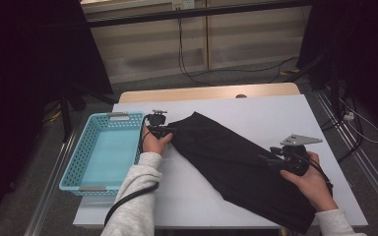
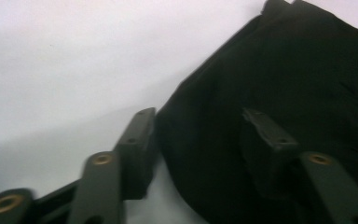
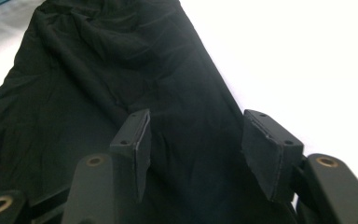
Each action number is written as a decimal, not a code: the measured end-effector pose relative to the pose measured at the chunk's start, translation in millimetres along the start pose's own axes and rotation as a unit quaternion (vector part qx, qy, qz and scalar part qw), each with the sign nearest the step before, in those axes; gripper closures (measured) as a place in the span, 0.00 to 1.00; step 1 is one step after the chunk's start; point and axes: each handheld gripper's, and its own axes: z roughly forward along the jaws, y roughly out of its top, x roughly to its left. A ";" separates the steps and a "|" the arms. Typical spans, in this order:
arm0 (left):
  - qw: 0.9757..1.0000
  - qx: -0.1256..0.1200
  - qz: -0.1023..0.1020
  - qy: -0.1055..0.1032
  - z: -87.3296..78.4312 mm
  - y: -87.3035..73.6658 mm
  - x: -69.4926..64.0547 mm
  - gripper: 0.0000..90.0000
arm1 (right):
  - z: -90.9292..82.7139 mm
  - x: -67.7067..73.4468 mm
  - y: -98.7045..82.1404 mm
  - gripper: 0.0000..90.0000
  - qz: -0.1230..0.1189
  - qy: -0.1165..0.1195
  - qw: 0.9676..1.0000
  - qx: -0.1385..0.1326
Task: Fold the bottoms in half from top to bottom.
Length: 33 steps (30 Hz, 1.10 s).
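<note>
Black jaws of the right gripper [image 3: 195,154] stand apart over the lower part of the black garment [image 3: 121,93], with cloth lying beneath and between them but neither pad pressing on it. From the right gripper view, the garment's edge runs just past the right-hand jaw, where the white counter [image 3: 307,56] begins. Jaws of the left gripper [image 2: 200,149] also stand apart: one jaw sits over the bare counter just beside the cloth edge, the other over the dark fabric, so the edge lies between them, ungripped.

In the high view, the garment lies stretched diagonally across the counter, from the left gripper [image 1: 163,132] at its upper end to the right gripper [image 1: 281,163] near its lower end; that lower end reaches the counter's near edge. A light blue basket [image 1: 78,162] sits at the counter's left side, near the left hand, with nothing visible inside.

Judged step: taking hold at both ends of the garment, likely for folding or for transfer to the basket. The next move calls for each pair of jaws to close on a cloth edge, with enough fabric gathered between the pads to prevent slipping.
</note>
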 end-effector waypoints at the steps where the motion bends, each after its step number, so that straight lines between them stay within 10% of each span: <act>1: 1.000 0.008 -0.005 -0.008 -0.8 1.0 -1.0 0.63 | -2.1 -0.4 -0.3 0.47 0.001 0.000 1.000 -0.005; 7: 0.999 0.023 -0.015 -0.016 -2.0 5.5 -7.4 0.93 | -4.3 1.5 -1.6 0.46 -0.001 0.010 1.000 -0.007; 17: 0.998 0.007 -0.057 -0.041 -16.7 14.2 4.3 0.96 | -2.5 -1.6 -4.4 0.36 0.004 0.012 1.000 -0.002; 33: 0.998 0.001 -0.056 -0.025 -34.9 28.3 11.0 0.96 | 0.0 -3.3 -4.7 0.25 0.011 0.011 1.000 -0.005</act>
